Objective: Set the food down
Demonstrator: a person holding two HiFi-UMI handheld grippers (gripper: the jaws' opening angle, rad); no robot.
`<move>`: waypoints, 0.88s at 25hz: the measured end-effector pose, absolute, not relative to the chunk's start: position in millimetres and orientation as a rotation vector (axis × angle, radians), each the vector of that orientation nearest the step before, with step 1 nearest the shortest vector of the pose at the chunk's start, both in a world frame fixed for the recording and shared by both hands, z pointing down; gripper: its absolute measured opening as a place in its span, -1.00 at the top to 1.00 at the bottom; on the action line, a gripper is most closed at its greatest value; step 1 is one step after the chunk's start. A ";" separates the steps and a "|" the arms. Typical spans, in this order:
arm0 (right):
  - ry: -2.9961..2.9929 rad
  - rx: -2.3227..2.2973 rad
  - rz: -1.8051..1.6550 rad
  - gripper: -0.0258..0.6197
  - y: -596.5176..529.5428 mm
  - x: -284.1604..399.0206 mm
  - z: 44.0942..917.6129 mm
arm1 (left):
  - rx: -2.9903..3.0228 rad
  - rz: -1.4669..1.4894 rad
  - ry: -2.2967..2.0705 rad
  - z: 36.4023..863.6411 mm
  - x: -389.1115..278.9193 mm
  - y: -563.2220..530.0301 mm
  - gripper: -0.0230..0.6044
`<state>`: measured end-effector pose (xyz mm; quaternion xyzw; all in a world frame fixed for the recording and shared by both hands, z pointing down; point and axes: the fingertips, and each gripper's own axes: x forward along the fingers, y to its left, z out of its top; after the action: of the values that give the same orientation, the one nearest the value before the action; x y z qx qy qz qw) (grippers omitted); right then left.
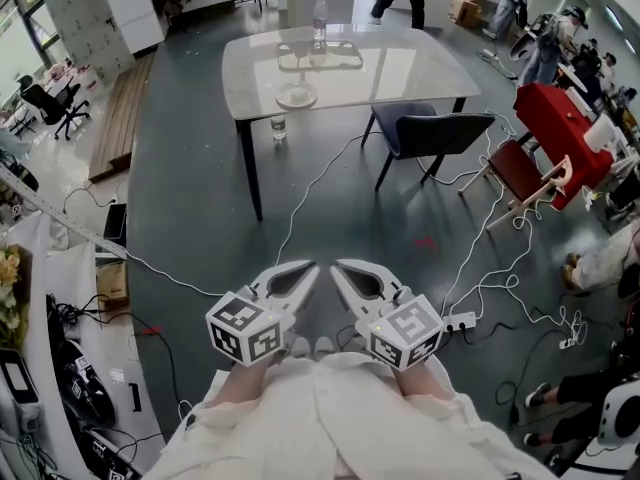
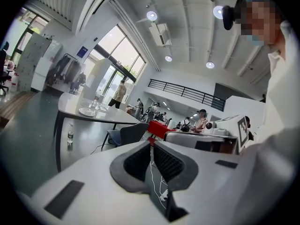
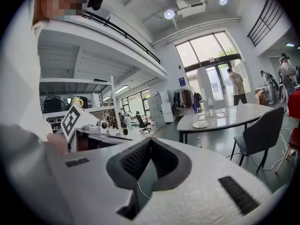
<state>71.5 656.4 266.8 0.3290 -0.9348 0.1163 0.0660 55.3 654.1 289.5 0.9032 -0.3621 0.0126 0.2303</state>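
No food can be made out anywhere: the only likely place for it is a small white plate [image 1: 296, 96] near the front edge of a pale, glossy table [image 1: 400, 68], and at this size I cannot tell whether anything lies on it. The left gripper [image 1: 308, 268] and the right gripper [image 1: 338, 265] are held side by side close in front of the person's body, their tips angled toward each other and almost meeting, both pointing a little below level toward that table. In the left gripper view the left gripper [image 2: 151, 142] has its dark ribbed pads drawn together with only a thin slit between them, and nothing is gripped. In the right gripper view the right gripper [image 3: 150, 139] has its pads closed tip to tip, also with nothing in them. The plate sits well apart from both grippers, straight ahead of them and far across open grey floor [image 1: 200, 198]; it shows ahead and left of the left gripper's tips [image 2: 86, 111] and ahead and right of the right gripper's tips [image 3: 200, 124]. Beyond the plate on the table are a clear tray [image 1: 318, 58] and an upright bottle [image 1: 319, 16]. A second bottle [image 1: 278, 126] stands on the floor under the table's near edge, a dark blue chair [image 1: 430, 133] is tucked in ahead and right of the grippers, and white cables [image 1: 300, 208] trail over the floor between the grippers and the table.
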 end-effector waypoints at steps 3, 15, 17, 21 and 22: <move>-2.820 1.036 0.395 0.92 654.5 80.7 272.9 | 2.462 0.025 -0.992 294.8 59.9 653.4 0.83; -2.765 0.905 0.398 0.92 662.5 100.3 309.9 | 2.370 0.038 -1.015 323.4 93.3 653.2 0.83; -2.779 0.892 0.426 0.92 662.5 102.5 311.2 | 2.370 0.052 -1.009 325.6 99.0 653.9 0.83; -2.793 0.915 0.454 0.92 649.4 108.0 313.4 | 2.359 0.064 -1.014 333.1 99.6 647.3 0.83; -2.794 0.931 0.462 0.92 643.1 109.1 314.0 | 2.355 0.069 -1.020 335.7 98.4 643.3 0.83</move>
<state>109.1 643.1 314.0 0.3112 -0.9343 0.1544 0.0802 98.4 643.3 335.7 0.8798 -0.3809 0.0258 0.2833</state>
